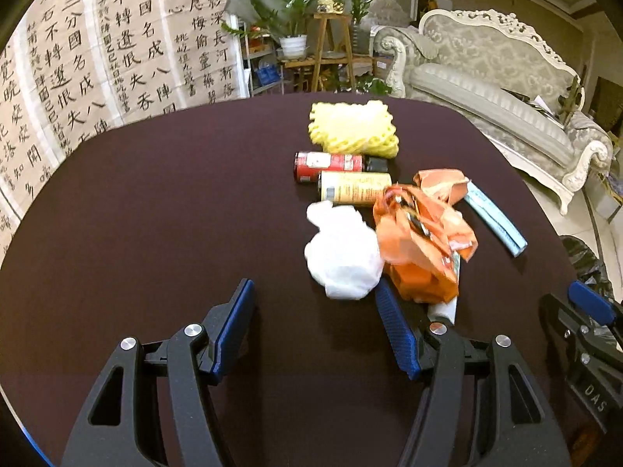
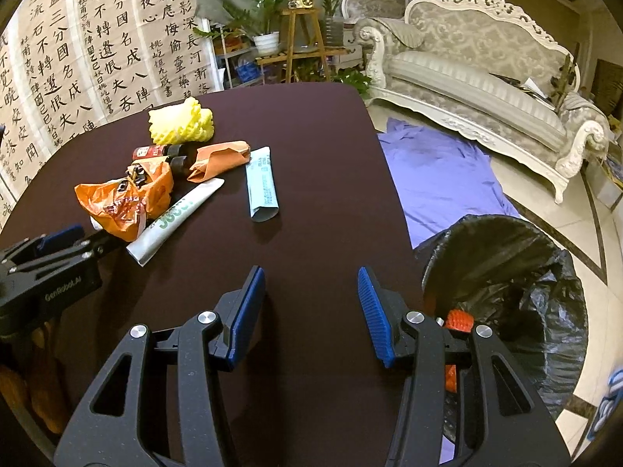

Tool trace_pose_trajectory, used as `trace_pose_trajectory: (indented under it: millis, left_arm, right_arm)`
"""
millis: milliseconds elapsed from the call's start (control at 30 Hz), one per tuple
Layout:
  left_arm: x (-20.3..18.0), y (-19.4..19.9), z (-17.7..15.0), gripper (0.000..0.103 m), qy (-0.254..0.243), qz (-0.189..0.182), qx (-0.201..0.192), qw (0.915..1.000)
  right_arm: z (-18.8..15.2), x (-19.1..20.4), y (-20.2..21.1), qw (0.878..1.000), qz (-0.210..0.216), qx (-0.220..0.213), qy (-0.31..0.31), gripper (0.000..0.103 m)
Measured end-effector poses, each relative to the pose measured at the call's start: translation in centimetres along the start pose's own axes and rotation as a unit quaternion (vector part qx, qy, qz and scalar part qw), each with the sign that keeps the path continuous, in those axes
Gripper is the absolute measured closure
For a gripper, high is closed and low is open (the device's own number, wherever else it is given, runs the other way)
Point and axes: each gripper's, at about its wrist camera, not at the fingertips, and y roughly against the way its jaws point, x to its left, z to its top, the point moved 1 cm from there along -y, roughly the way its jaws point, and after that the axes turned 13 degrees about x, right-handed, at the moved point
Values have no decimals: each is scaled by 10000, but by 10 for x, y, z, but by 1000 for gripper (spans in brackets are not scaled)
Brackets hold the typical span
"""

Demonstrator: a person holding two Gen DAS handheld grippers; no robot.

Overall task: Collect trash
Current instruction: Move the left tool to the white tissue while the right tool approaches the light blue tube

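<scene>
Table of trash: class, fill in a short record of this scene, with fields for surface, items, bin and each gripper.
surface: dark table
items: yellow foam net, two small bottles, orange bag, white bag, white tube, pale blue packet
bin: black-lined bin on the floor beside the table, orange piece inside
left gripper: open, empty, near the white bag
right gripper: open, empty, above bare table

Yellow foam net (image 1: 353, 128), orange bag (image 1: 422, 241), dark brown table (image 1: 175, 214)
</scene>
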Motion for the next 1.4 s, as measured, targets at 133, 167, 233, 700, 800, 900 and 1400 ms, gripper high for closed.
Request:
trace_pose_trajectory:
  millis: [133, 167, 233, 700, 800, 900, 1400]
  left_arm:
    - [-3, -6, 6, 40, -85, 10, 28, 10000]
    - [-3, -7, 8, 40, -79, -6, 48, 10000]
    - [-3, -8, 11, 40, -70, -31, 55, 10000]
    - [13, 1, 0, 40, 170, -16, 32, 9998]
    - [14, 4, -2, 40, 188, 22, 2, 9998]
    - [11, 9, -1, 32, 157, 18, -113, 9998]
    - [2, 7, 2, 29, 75, -151, -79, 9998]
  right_arm:
    - [1, 0, 0, 10000, 4, 5, 2, 53]
    - [1, 1, -1, 10000, 4, 6, 3, 52]
    - [1, 1, -1, 10000, 11, 10, 6, 51]
    - [4, 3, -3, 10000, 17, 13, 31, 49]
    - [4, 4, -3, 10000, 11, 13, 44, 48]
    - [4, 5, -4, 10000, 7, 12, 59, 48]
    - [2, 5, -4, 10000, -10, 5, 97, 46]
